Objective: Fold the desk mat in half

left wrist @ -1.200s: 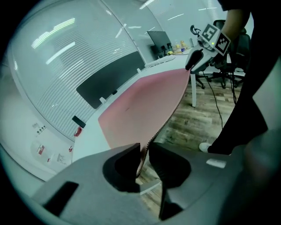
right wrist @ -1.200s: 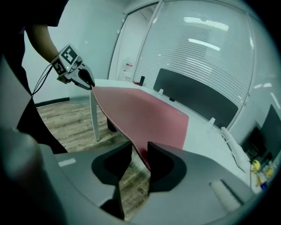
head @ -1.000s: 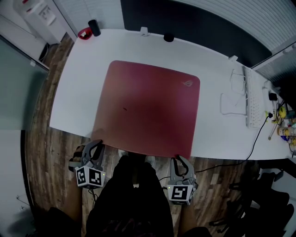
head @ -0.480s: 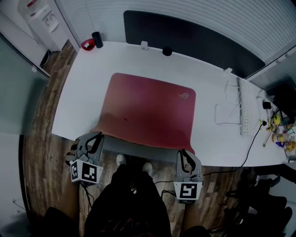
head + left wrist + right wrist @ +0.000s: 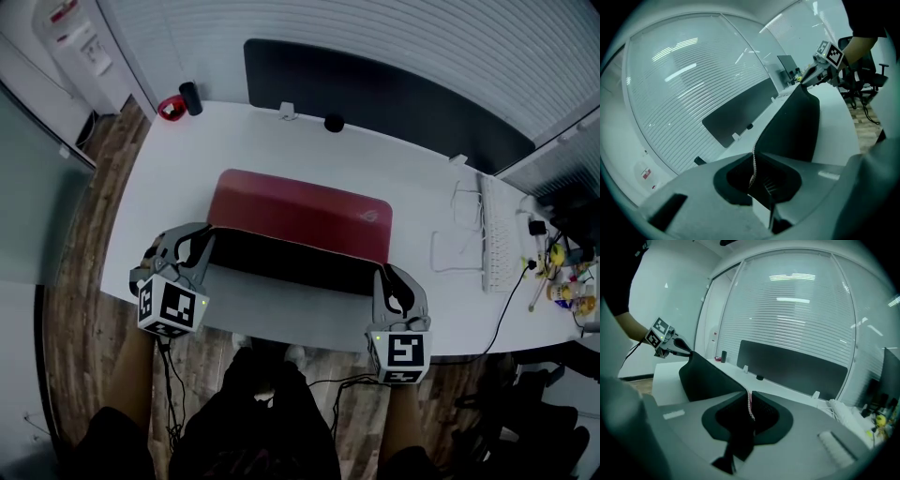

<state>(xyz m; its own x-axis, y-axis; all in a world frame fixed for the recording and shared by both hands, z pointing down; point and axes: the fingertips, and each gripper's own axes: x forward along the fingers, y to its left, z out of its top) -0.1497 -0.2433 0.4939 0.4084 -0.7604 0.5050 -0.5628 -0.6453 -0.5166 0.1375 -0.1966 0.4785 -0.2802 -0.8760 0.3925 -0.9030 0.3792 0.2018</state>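
The red desk mat (image 5: 300, 211) lies on the white table (image 5: 178, 159). Its near edge is lifted and curls back, so the black underside (image 5: 291, 264) faces me. My left gripper (image 5: 199, 244) is shut on the mat's near left corner. My right gripper (image 5: 390, 279) is shut on the near right corner. In the left gripper view the thin stitched mat edge (image 5: 753, 165) runs between the jaws, and the right gripper (image 5: 821, 69) holds the far corner. In the right gripper view the mat edge (image 5: 750, 409) is pinched the same way, with the left gripper (image 5: 670, 347) at the other corner.
A dark panel (image 5: 375, 98) stands along the table's back edge. A black cup (image 5: 191, 97) and a red object (image 5: 171, 108) sit at the back left. A white keyboard (image 5: 494, 234) and white cables (image 5: 452, 242) lie at the right. A small black object (image 5: 333, 123) is at the back.
Both grippers have risen from the table's near edge and moved away from me with the mat's near edge. The mat has gone from flat to lifted and curled.
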